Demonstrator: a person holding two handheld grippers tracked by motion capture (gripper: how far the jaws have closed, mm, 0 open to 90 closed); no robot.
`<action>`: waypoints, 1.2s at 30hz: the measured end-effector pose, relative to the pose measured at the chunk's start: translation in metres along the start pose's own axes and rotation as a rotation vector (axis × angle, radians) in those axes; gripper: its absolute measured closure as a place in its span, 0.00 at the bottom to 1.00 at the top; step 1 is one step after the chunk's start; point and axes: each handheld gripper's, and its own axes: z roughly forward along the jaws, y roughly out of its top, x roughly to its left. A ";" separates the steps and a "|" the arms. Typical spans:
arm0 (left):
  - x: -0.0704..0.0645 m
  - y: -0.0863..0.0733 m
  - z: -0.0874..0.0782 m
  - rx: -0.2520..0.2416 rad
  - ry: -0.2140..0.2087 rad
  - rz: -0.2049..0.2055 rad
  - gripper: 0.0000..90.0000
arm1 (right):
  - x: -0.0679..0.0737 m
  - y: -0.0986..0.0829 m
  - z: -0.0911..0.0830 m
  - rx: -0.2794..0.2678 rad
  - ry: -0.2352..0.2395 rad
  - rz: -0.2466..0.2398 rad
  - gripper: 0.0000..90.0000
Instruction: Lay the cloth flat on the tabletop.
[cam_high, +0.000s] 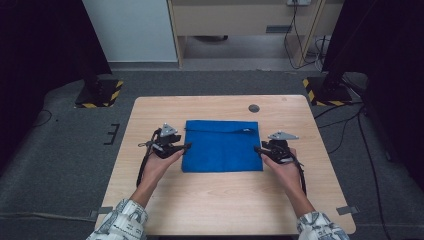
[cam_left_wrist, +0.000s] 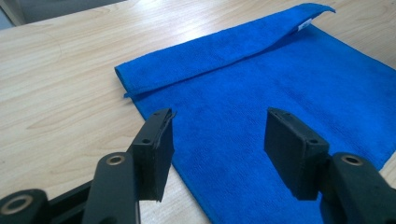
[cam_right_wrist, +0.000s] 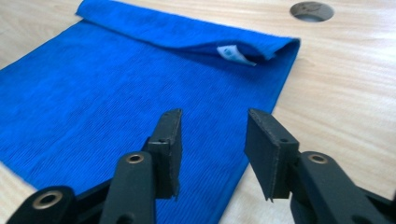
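A blue cloth (cam_high: 222, 146) lies flat on a pale wooden table (cam_high: 220, 210), directly between the two grippers, with its far strip folded back over itself and a small white label (cam_right_wrist: 231, 52) peeking from under that fold. It looks like a light, soft, fuzzy towel that will drape and sag when lifted, so it is likely best pinched at its side edges or near corners rather than in the middle. The left gripper (cam_left_wrist: 217, 140) sits at the cloth's left edge, jaws apart and holding nothing, one jaw over bare wood and the other over fabric. The right gripper (cam_right_wrist: 212, 140) mirrors it at the right edge, jaws likewise spread and empty, straddling the hem. Beyond the right gripper's jaws, a round cable hole (cam_right_wrist: 311, 10) is set in the tabletop.
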 end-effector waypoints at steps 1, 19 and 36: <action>0.000 -0.002 0.000 0.003 -0.001 0.002 0.46 | 0.001 -0.002 -0.001 0.002 0.001 -0.003 0.61; -0.015 -0.045 -0.008 0.059 -0.047 0.021 0.43 | 0.016 -0.036 -0.022 0.040 0.034 -0.007 0.56; -0.022 -0.065 -0.001 0.119 -0.077 0.016 0.41 | 0.021 -0.052 -0.016 0.078 0.049 0.004 0.55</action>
